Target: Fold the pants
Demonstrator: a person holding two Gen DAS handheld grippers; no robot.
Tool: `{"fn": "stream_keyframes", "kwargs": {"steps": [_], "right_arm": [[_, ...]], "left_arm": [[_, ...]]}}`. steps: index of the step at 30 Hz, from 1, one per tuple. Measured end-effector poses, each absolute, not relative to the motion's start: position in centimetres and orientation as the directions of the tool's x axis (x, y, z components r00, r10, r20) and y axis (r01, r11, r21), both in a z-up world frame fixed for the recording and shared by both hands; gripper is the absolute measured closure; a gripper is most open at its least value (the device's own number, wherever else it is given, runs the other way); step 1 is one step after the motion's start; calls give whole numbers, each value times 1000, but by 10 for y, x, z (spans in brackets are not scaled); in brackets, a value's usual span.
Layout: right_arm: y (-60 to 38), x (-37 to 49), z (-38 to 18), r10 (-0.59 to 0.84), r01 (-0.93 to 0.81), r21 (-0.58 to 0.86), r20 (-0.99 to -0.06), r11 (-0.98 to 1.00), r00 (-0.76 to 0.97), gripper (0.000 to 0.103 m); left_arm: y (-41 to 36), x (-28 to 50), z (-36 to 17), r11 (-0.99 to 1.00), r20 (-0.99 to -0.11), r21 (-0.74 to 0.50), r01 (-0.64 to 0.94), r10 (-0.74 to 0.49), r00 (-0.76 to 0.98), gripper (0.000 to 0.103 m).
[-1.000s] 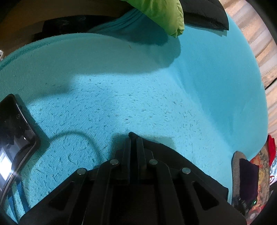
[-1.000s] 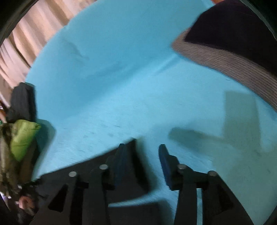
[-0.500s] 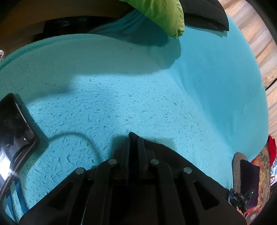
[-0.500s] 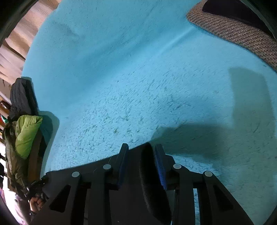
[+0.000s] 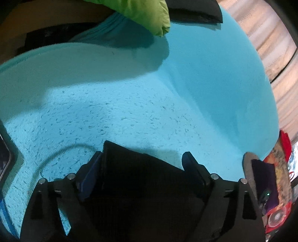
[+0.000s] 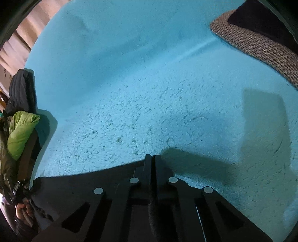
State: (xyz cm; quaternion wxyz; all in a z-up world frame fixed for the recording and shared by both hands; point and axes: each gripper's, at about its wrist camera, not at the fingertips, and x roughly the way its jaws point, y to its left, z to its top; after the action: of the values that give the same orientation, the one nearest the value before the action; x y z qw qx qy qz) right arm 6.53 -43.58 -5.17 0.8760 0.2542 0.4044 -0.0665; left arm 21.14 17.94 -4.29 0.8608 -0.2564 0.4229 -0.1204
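While the black pants (image 5: 141, 178) lie flat on the turquoise blanket (image 5: 115, 111), one corner of them pokes up between the fingers of the left gripper (image 5: 143, 158), low in the left wrist view at about six o'clock. That gripper's jaws have just been opening and now stand wide: the blue pad of the near finger (image 5: 89, 175) sits at the corner's edge towards eight o'clock, the other finger stands clear of the cloth towards four o'clock, and nothing is pinched.

In the right wrist view the pants (image 6: 78, 186) fill the lower left, their edge running from eight o'clock in to the centre bottom. The right gripper (image 6: 151, 158) has just been closing; its jaws are now pressed together on a thin fold of the dark fabric, which shows as a ridge running back between the fingers towards six o'clock.

Outward from there, the blanket spreads over nearly everything else, speckled with lint and marked by broad shadows. A lime-green padded garment (image 5: 149, 16) lies at twelve o'clock in the left view, with a dark cushion (image 5: 195, 11) just beside it at one o'clock. A dark device (image 5: 4, 160) cuts in at nine o'clock. A woven grey-brown mat (image 6: 257, 46) sits at two o'clock in the right view, and curtains (image 5: 270, 46) hang beyond the blanket's far edge.
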Motion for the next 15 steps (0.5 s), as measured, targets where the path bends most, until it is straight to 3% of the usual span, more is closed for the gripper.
{"fn": "stream_keyframes", "kwargs": {"steps": [9, 15], "right_arm": [[-447, 64, -56, 133, 331, 441, -744, 834, 655, 95], [-451, 63, -59, 152, 333, 466, -738, 820, 657, 95]], "left_arm": [[232, 210, -46, 599, -500, -797, -77, -582, 642, 17], [243, 214, -44, 629, -522, -774, -75, -566, 638, 17]]}}
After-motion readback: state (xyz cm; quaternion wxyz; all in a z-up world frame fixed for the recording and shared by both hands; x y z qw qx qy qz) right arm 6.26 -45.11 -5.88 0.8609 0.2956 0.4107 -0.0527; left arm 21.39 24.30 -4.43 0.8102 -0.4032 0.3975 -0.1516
